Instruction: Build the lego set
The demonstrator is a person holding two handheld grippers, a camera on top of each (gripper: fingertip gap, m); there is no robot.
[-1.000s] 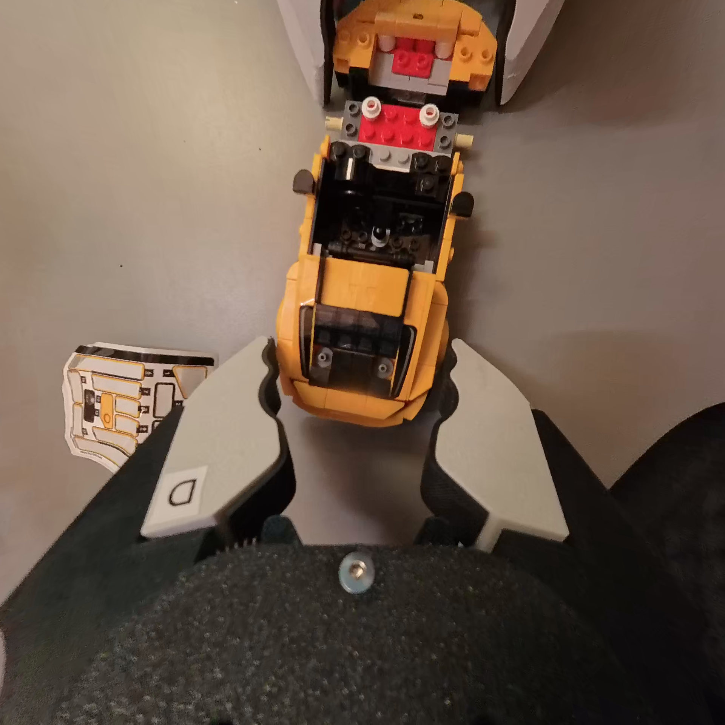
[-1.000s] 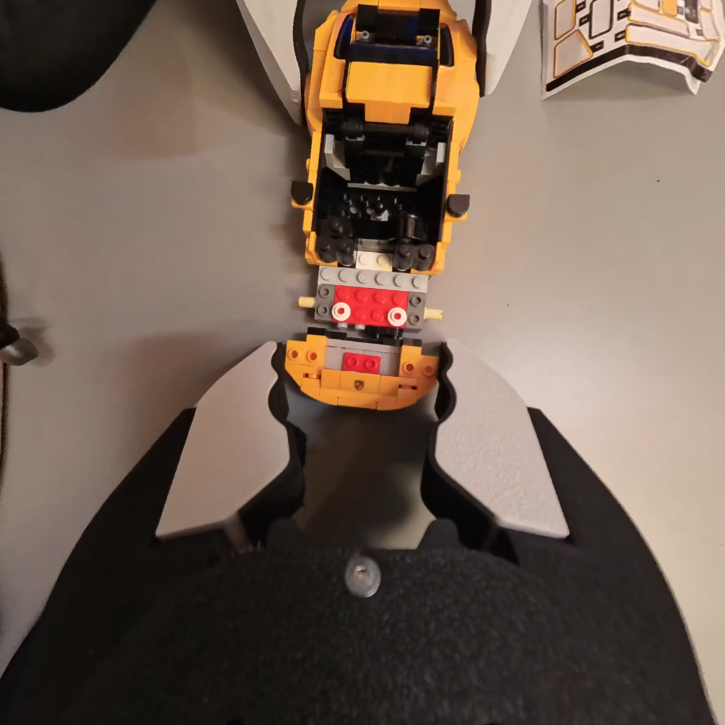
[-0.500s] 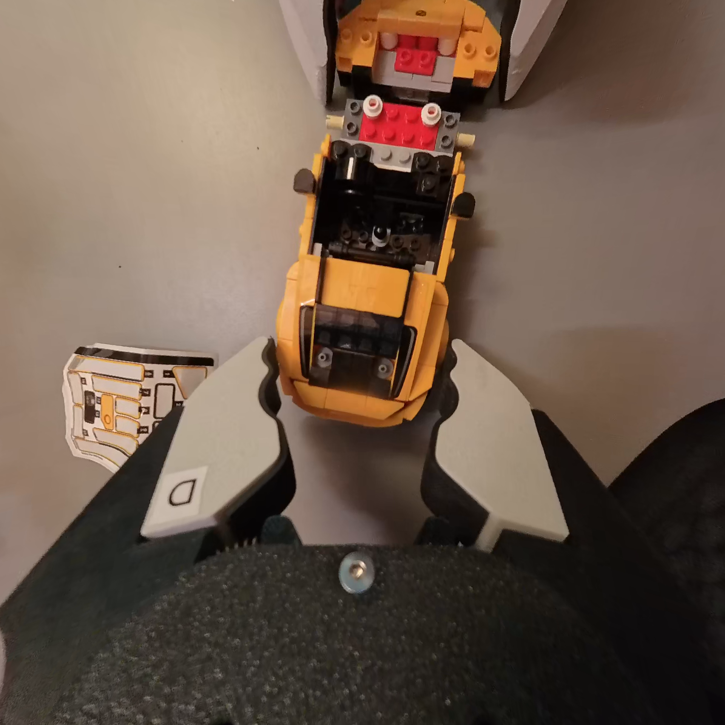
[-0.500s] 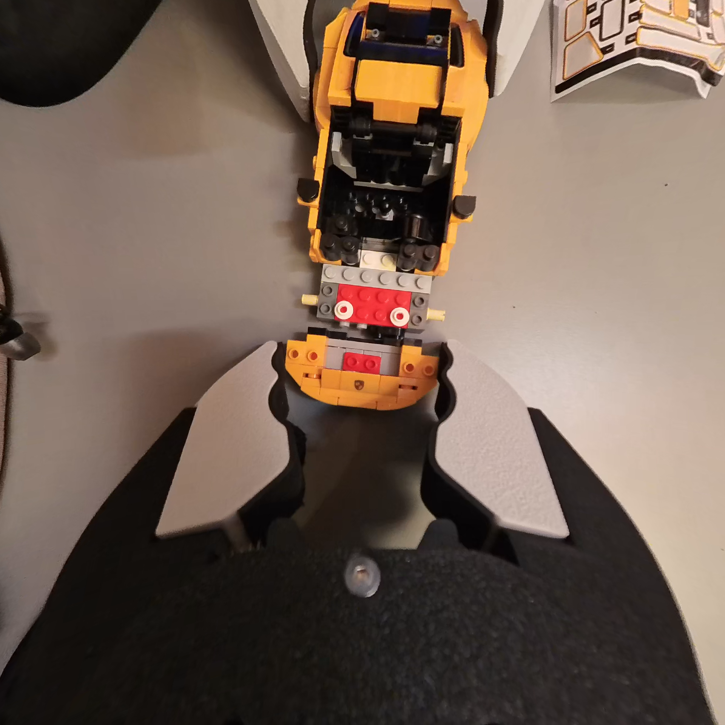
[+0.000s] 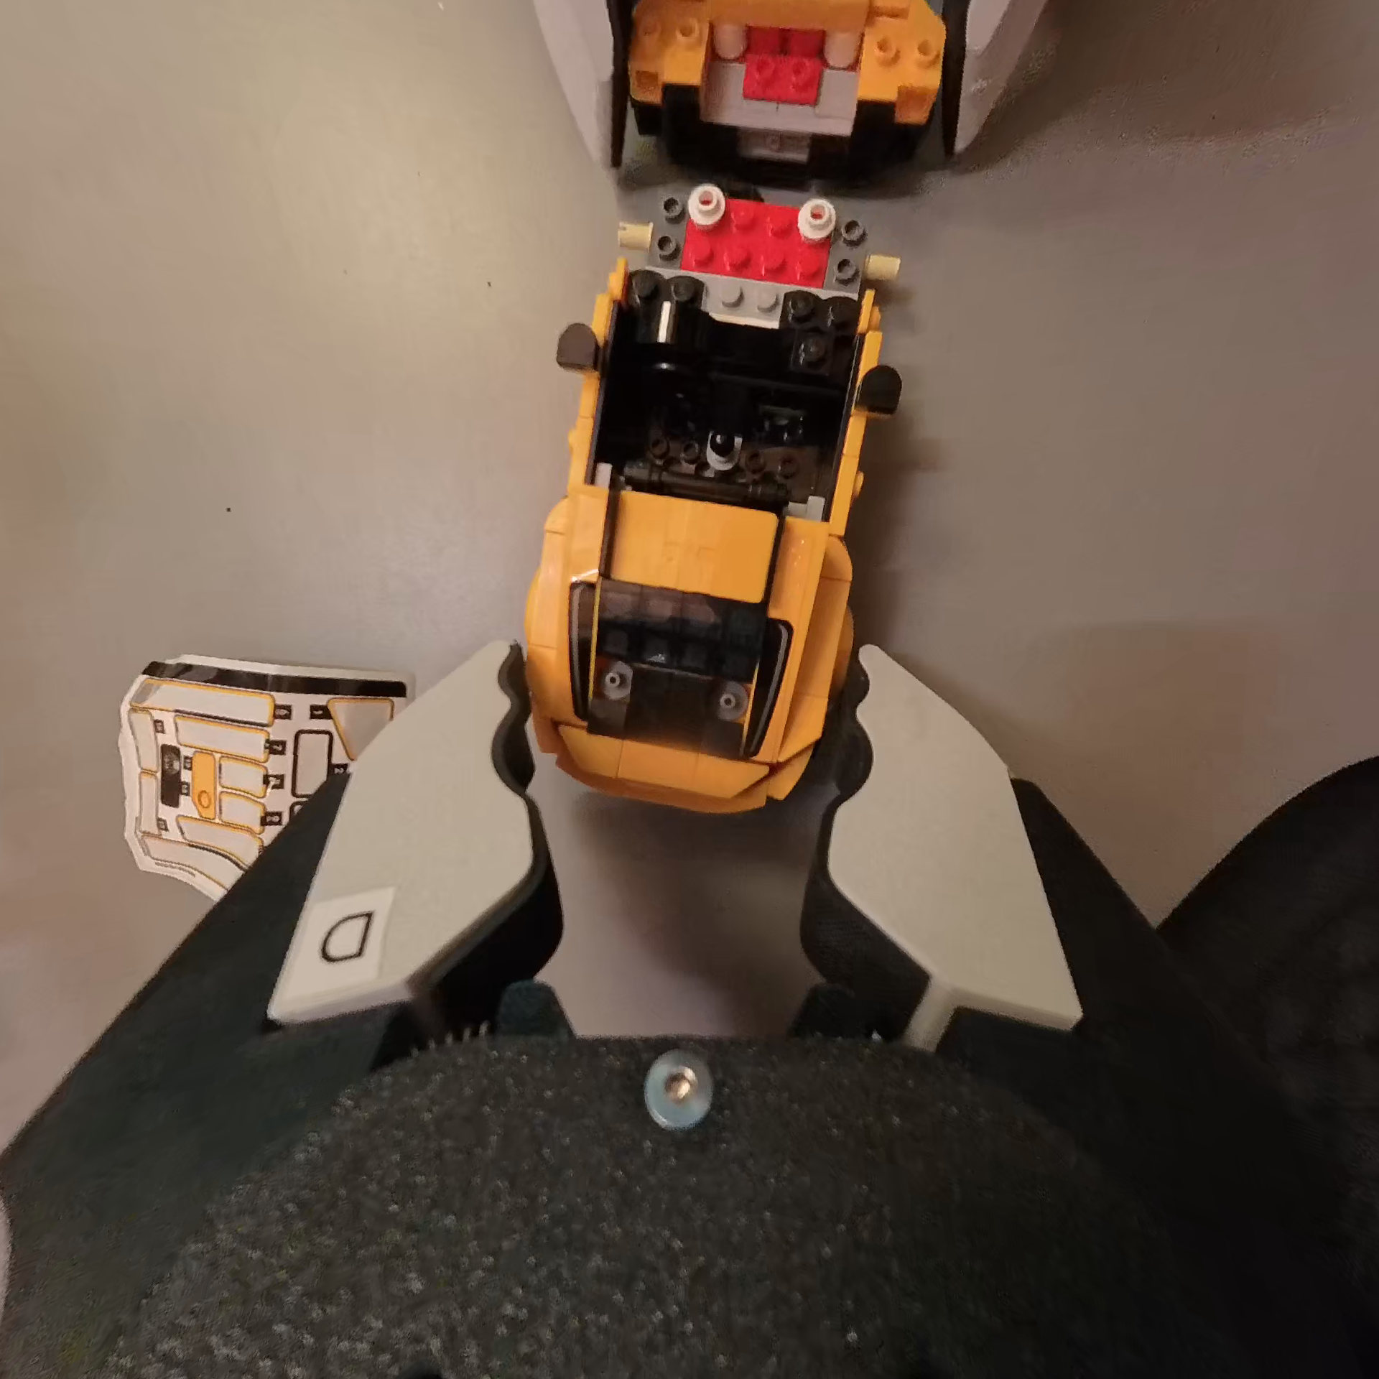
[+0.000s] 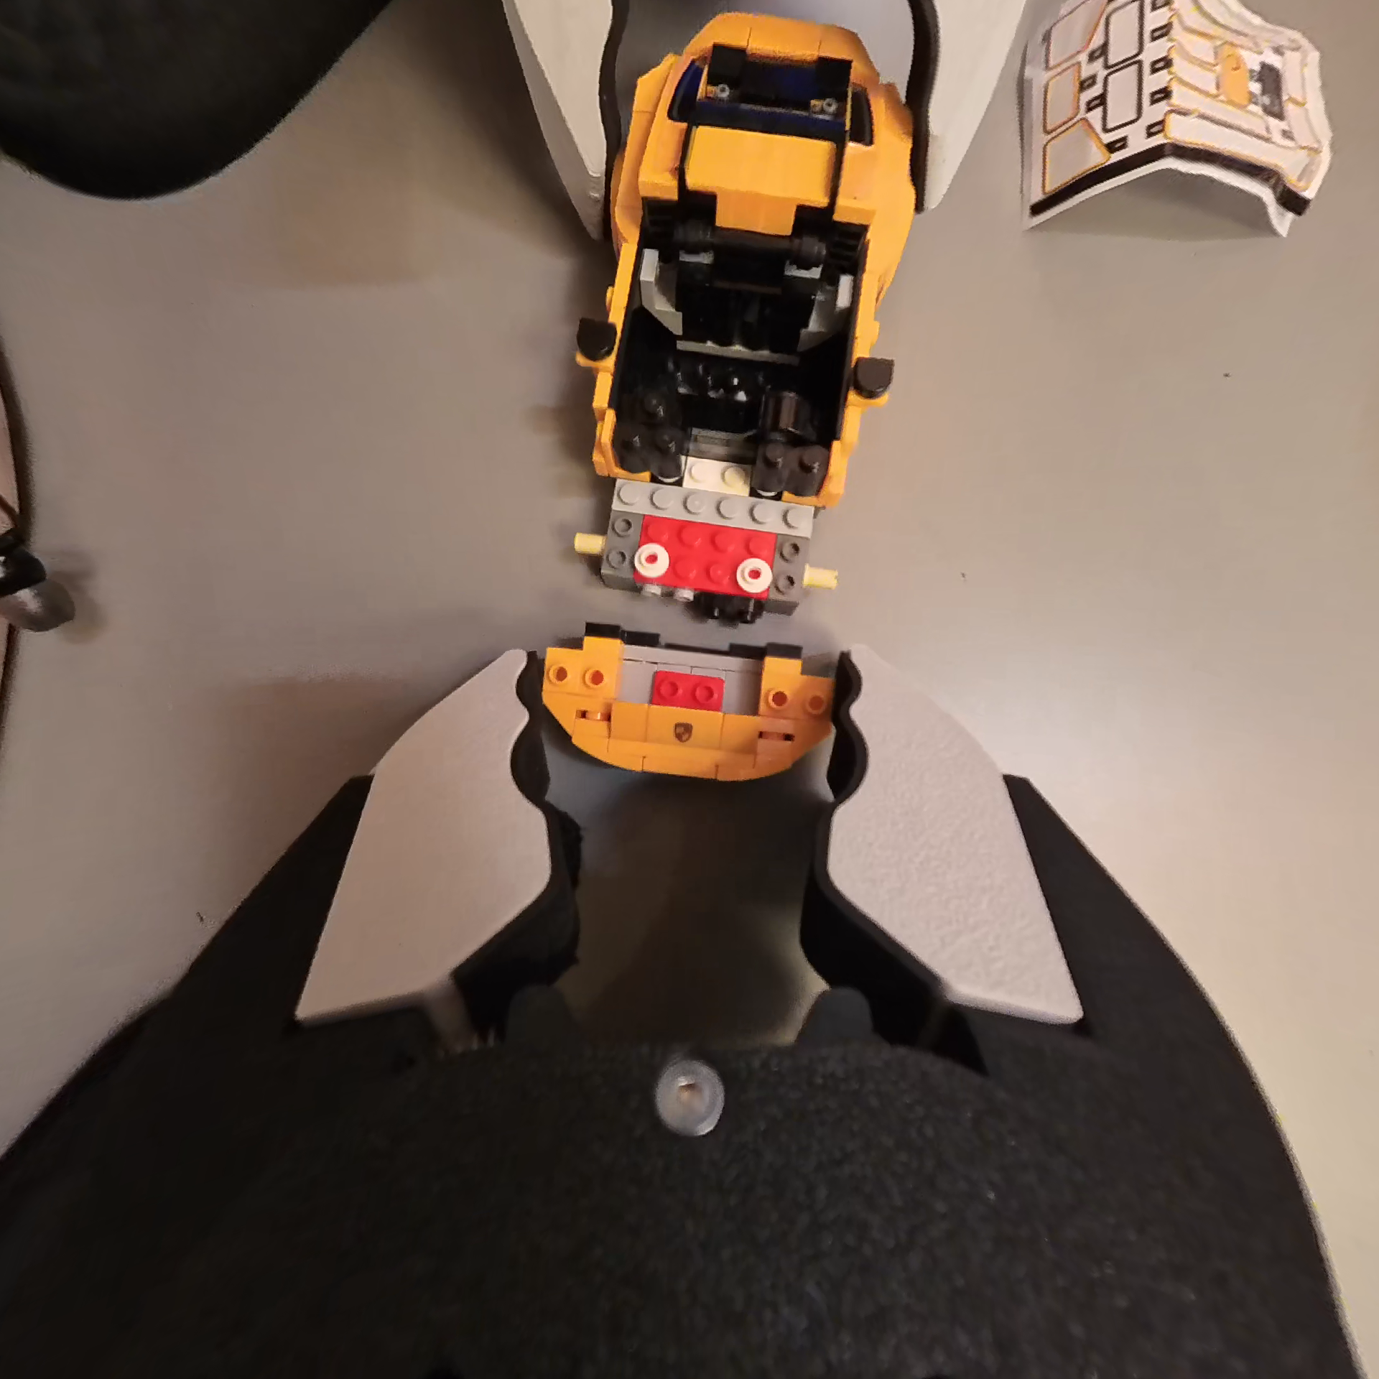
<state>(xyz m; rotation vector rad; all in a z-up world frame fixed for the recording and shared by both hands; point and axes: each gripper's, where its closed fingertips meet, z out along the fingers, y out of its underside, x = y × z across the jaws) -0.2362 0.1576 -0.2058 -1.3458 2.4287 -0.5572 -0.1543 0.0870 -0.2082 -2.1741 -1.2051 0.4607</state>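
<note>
Left gripper point(image 5: 686, 716) clenched on the orange car body point(image 5: 701, 537) at its near end, right gripper point(image 6: 686, 709) grasping the separate nose piece point(image 6: 683, 709), small gap before the red-plate chassis end point(image 6: 705, 556), sticker sheet point(image 6: 1171, 112) far right on the grey table point(image 6: 298, 448), wheels hidden, right wrist view alone shows the nose's front face.

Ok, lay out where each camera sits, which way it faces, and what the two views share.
Left wrist view: sits on the left gripper, looking along its grey fingers at the orange lego car body's rear end, gripped there; sticker sheet beside.
Right wrist view: sits on the right gripper, facing the opposite way, its fingers clamping the orange front bumper section, apart from the car's red studded plate.
Shared: car body, bumper section, sticker sheet, grey table, each other's fingers.
</note>
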